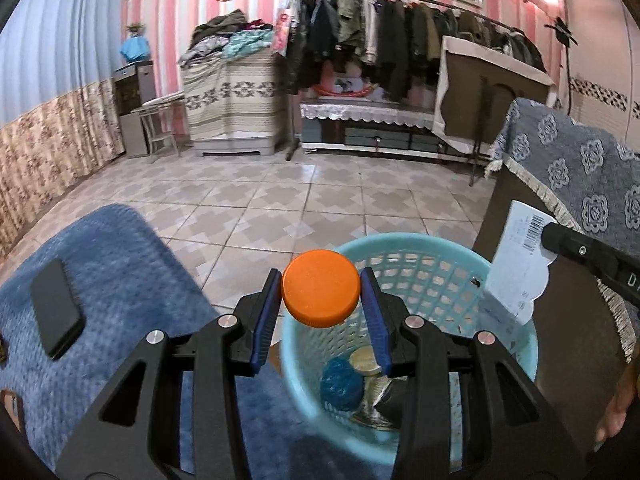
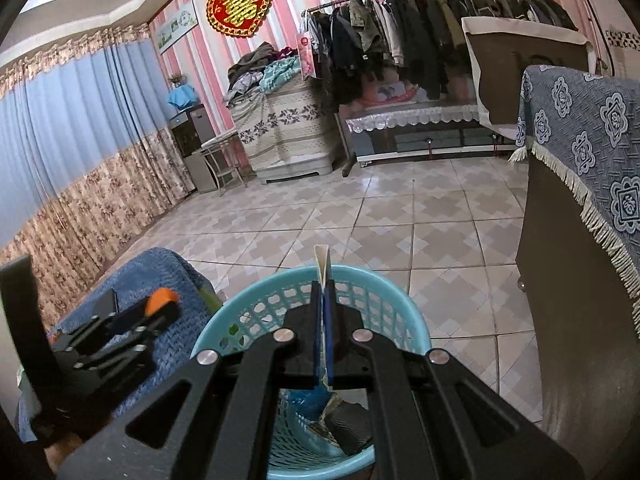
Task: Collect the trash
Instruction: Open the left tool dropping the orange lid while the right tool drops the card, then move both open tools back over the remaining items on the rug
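The left gripper [image 1: 321, 290] is clamping an orange bottle cap [image 1: 321, 288] between its blue pads [image 1: 267, 320], which are pressing on opposite sides of the cap's rim so that the round top is facing up and slightly toward the camera. In the left wrist view the cap is hanging at the near-left edge of the turquoise basket [image 1: 516, 344], with the rim passing just beneath it and the opening lying ahead and to the right; the right wrist view is showing the cap more clearly off to the left of the basket, above the blue blanket [image 1: 132, 272], so the cap is probably not yet fully over the opening. The right gripper [image 2: 324, 292] is pressing its jaws together on a thin white receipt [image 1: 518, 264], which is standing on edge between them with its long side running up and down, its upper end poking out above the fingertips. That gripper is sitting almost centrally over the basket, with the receipt's lower part reaching down past the rim toward the trash already inside: a blue crumpled ball [image 1: 340, 384], some foil-like wrappers and a dark piece. Judged from this, the right hand is the nearer to a clean drop, while the left is needing a short carry rightward and forward. A black phone [image 1: 56, 308] is lying on the blanket, well apart from both tools.
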Tool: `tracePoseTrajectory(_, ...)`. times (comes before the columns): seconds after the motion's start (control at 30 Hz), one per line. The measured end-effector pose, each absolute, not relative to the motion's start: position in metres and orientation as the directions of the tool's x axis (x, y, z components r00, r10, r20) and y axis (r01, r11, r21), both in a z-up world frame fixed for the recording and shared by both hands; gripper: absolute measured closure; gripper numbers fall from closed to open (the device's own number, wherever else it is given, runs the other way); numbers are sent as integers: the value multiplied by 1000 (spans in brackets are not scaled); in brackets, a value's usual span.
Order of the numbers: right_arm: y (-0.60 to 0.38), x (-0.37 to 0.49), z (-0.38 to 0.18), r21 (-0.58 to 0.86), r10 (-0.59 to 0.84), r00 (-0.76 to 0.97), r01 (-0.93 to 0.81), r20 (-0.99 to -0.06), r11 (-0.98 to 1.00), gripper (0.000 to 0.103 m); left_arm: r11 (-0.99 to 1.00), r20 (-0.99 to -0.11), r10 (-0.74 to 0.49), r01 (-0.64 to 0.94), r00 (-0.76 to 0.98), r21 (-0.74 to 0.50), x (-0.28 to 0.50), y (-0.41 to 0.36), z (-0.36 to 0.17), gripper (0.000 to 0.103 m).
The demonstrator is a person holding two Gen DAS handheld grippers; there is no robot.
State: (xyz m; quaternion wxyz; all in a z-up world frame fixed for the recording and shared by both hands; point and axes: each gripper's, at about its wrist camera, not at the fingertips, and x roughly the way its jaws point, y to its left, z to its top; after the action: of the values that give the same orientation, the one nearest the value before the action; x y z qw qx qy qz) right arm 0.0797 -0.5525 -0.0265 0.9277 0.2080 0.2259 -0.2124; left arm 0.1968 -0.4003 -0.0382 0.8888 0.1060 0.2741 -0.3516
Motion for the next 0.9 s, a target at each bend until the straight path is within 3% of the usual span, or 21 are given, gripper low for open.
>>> tracePoseTrajectory(0.1,-552,80,-27,292,-299,809,487,-506,823,101,723,-559,-562,690,610,26,195,-412,-40,56)
tracePoseTrajectory(0.27,-551,84,-29,302,-292,814,481,-502,823,101,758,-540,-541,652,644,19,206,-407,-33,27)
tracePoseTrajectory(0.33,-548,85,-27,300,-288,815,477,-502,826,101,775,-527,-527,632,667,24,210,-402,-31,20)
tracePoseTrajectory(0.57,-530,107,-32,205,-336,771,508,-541,837,99,837,-501,-455,546,736,41,224,-370,-18,11)
tracePoseTrajectory(0.63,-526,115,-35,190,-336,761,509,-556,840,84,850,-501,-440,525,745,35,227,-359,-15,11)
tracePoseTrajectory(0.67,-527,117,-36,188,-336,762,508,-554,841,47,854,-501,-436,519,748,32,228,-354,-14,11)
tracePoseTrajectory(0.7,-522,119,-36,183,-339,770,501,-540,846,28,859,-501,-431,511,751,28,228,-349,-12,10)
tracePoseTrajectory(0.9,-509,129,-37,131,-356,755,500,-551,856,23,884,-493,-393,467,776,30,228,-319,-8,9)
